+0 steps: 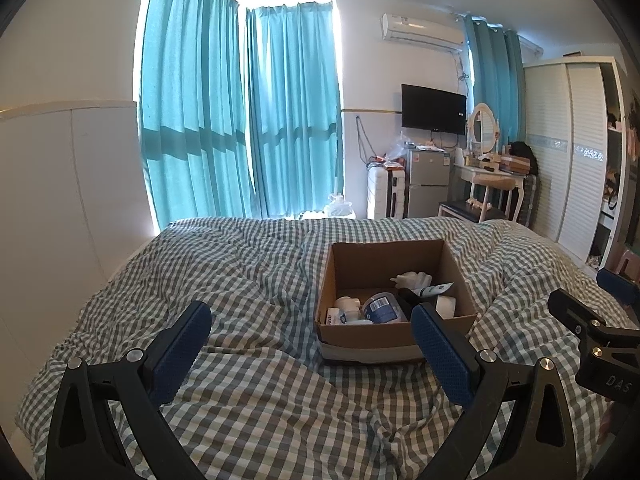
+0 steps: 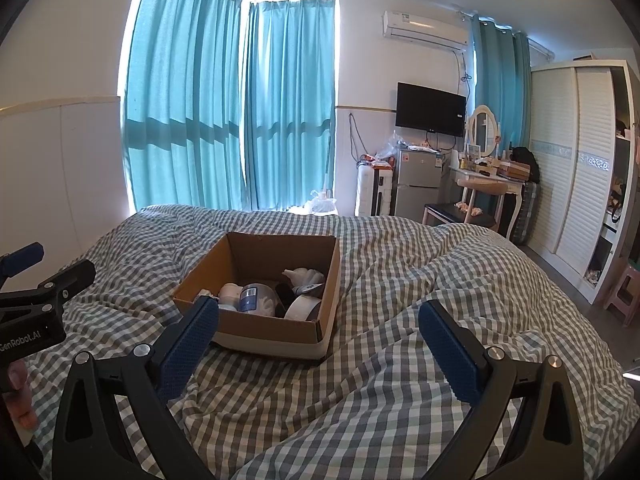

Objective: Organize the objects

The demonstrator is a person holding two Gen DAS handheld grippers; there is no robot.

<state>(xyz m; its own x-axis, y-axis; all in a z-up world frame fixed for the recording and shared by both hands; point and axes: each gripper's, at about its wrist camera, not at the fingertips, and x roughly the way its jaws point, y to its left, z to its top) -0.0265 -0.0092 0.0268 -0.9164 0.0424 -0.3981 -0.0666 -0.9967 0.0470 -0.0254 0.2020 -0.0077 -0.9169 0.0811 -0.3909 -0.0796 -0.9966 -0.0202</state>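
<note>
Bed (image 1: 248, 264), gingham duvet, rumpled. Cardboard box (image 1: 372, 338) sits on it, open top, mid-bed; roughly square, no clear long axis, one corner turned toward the right wrist view. Inside, jumbled: blue-labelled tub (image 1: 382, 308), white roll (image 2: 302, 308), white tube (image 1: 434, 289) lying flat, cap end toward box's far right wall. Left claw (image 1: 312, 320) released, empty, held over duvet near box. Right claw (image 2: 320, 316) likewise spread wide, empty.
</note>
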